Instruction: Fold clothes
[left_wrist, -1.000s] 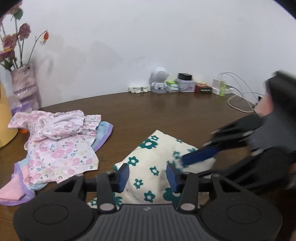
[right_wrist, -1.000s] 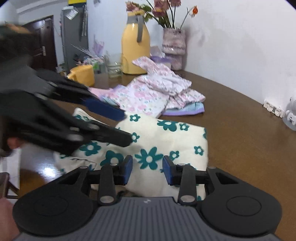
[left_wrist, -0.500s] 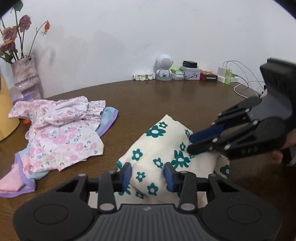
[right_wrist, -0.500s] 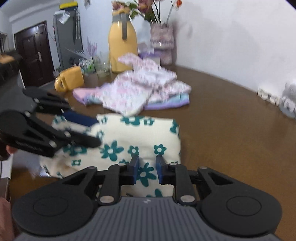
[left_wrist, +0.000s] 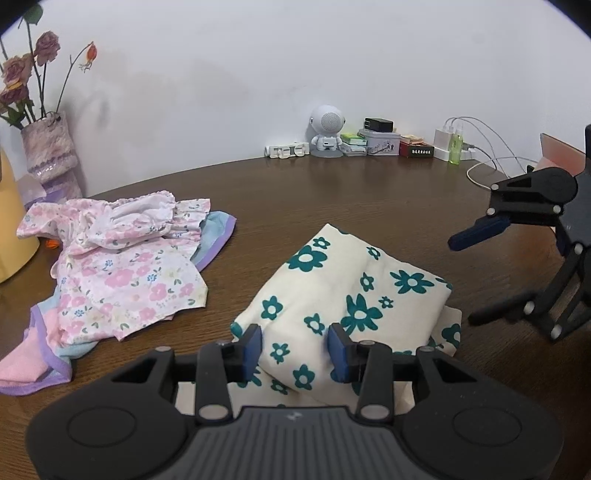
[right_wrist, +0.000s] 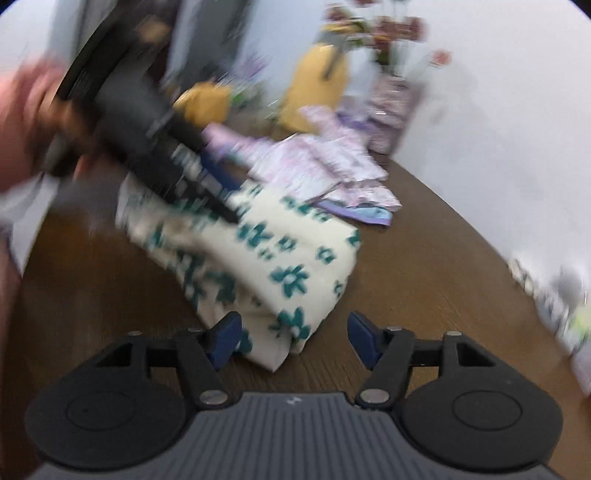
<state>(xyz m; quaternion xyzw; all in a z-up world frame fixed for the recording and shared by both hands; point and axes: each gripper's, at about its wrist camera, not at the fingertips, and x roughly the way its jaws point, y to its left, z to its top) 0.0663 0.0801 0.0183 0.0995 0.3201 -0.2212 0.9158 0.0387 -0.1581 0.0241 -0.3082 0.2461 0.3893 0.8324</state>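
Two blue-padded fingers of the left gripper (left_wrist: 294, 349) are standing parted on either side of a raised fold of the cream garment (left_wrist: 343, 299), a soft cloth printed with teal flowers; whether the pads are pressing it I cannot tell. That garment is lying in a thick, puffy bundle near the front edge of the dark brown wooden desk (left_wrist: 369, 192). To its right the right gripper (left_wrist: 461, 280) is hanging spread wide, clear of the cloth and gripping nothing. Its own view is smearing with motion blur, so the cream garment (right_wrist: 280, 258) and the left gripper's outline are hard to make out there. Toward the desk's left edge a crumpled pile of pink floral clothes (left_wrist: 122, 273) is resting on lilac-trimmed fabric. Along the far edge a white astronaut figure (left_wrist: 327, 131), small boxes and chargers are lining the wall, with a vase (left_wrist: 50, 158) of dried roses at the far left corner.
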